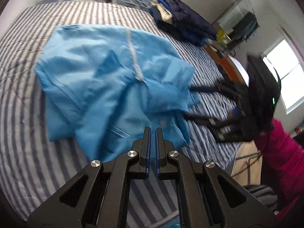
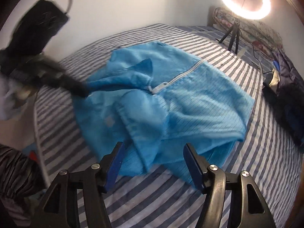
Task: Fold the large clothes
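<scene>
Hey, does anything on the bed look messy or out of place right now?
Yes. The blue garment lies rumpled on the striped bedspread, with one sleeve bunched across its front beside the white zipper, not yet a neat fold.

A bed with a blue-and-white striped cover fills the space ahead of both grippers. Beyond the right one, a lit ring light on a small tripod stands near a white wall. Right of the left gripper, a bright window and what may be a wooden desk.
</scene>
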{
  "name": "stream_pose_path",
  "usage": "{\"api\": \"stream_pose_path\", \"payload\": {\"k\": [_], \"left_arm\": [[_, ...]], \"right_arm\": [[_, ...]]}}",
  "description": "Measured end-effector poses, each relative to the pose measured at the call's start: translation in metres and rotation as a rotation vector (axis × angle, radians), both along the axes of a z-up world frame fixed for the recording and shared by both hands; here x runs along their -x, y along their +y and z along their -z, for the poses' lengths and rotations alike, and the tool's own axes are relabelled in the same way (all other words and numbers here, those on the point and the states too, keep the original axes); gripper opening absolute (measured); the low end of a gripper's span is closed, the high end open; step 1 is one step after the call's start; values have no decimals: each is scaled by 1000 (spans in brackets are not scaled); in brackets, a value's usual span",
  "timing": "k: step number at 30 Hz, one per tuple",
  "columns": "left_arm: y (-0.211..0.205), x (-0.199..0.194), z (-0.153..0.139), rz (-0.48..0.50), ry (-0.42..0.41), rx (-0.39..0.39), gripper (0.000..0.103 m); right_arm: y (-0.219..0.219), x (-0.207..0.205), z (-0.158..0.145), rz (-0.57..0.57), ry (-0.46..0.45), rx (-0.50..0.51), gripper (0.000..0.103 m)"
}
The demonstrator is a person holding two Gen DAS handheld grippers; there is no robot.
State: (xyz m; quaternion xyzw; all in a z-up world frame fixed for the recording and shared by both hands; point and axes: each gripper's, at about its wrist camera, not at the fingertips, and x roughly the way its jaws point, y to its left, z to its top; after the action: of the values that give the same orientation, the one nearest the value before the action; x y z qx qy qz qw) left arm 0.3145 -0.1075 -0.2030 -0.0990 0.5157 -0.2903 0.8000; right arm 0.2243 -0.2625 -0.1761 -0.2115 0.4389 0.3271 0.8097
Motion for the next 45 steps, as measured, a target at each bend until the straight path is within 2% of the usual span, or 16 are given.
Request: {"api": "stream_pose_path", "payload": {"k": [2,5,13,18,19,21,22,26,28,30,33,35,38,39,41,45], "left_arm": [[-8,2,4,16,8,-19,1],[-13,1,8,15,26,-14,1],[-38,-14,13,7,65,88,2],[-45,-27,26,-11,147,208,3],[-44,-28,28,-20,164,229,6],[-39,-29,33,-46,178,262,37],[-37,-30,35,-60,180,277,43],[-39,-34,37,-78,171,301,44],[-40,-34,38,-81,165,284,41],[-43,-35,41,-83,161,269,4],[-43,-32,44,-87,135,264,2],[-43,-25,41,-82,101,258,1],[-44,-24,39,-86,78,269,0],[-43,-22,37,-90,70,270,0],[-40,-19,35,-91,61,272,0],[-37,-14,36,-87,63,277,0]], "right_arm": [[6,-5,-3,-4,-29,32,52],[7,-16,-11,36,-39,40,45],[-24,-47,-21,128,164,-216,23],[-45,-59,-15,197,271,-368,8],[-47,-60,-13,203,278,-373,7],[-45,-58,-11,207,276,-354,7],[-45,-57,-10,203,278,-350,7],[-44,-58,-7,197,306,-379,7],[-42,-61,-7,202,302,-373,8],[-40,-64,-8,199,301,-367,9],[-33,-71,-9,190,320,-359,12],[-29,-76,-9,180,343,-376,23],[-22,-81,-9,174,362,-408,24],[-20,-81,-8,172,366,-421,21],[-18,-81,-7,183,357,-418,0],[-53,-89,3,355,383,-544,0]]}}
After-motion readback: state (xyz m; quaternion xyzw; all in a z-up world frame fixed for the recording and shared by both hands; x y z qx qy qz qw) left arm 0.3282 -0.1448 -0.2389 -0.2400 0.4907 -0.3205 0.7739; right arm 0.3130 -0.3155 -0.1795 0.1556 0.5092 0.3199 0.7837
